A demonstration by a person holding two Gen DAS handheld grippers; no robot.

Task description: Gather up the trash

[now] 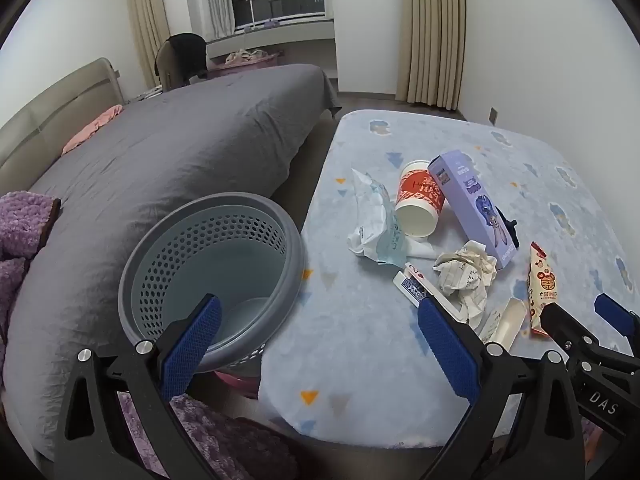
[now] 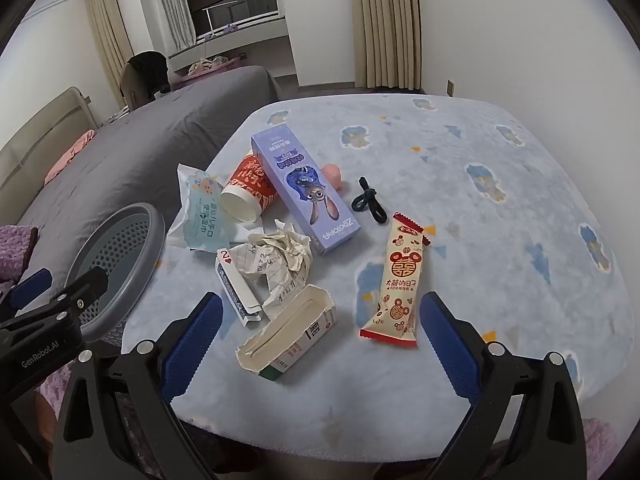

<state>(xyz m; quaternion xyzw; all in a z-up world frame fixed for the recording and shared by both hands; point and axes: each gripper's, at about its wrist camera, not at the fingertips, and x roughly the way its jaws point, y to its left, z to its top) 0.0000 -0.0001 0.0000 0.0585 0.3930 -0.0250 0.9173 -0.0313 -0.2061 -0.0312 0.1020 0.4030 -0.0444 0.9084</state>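
Both grippers, left gripper [image 1: 318, 344] and right gripper [image 2: 320, 344], gape wide and empty; nothing collected yet. Torn carton [image 2: 286, 340] lies between the right gripper's fingers, basket [image 1: 212, 256] just ahead of the left: close, lift, carry leftward

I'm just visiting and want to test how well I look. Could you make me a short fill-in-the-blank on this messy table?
1. The red paper cup lies on its ___.
2. The playing card beside the crumpled paper shows a ___ of hearts.
3. The round basket with holes stands between the table and the ___.
4. Both tools' jaws are ___.

Missing words: side; two; bed; open
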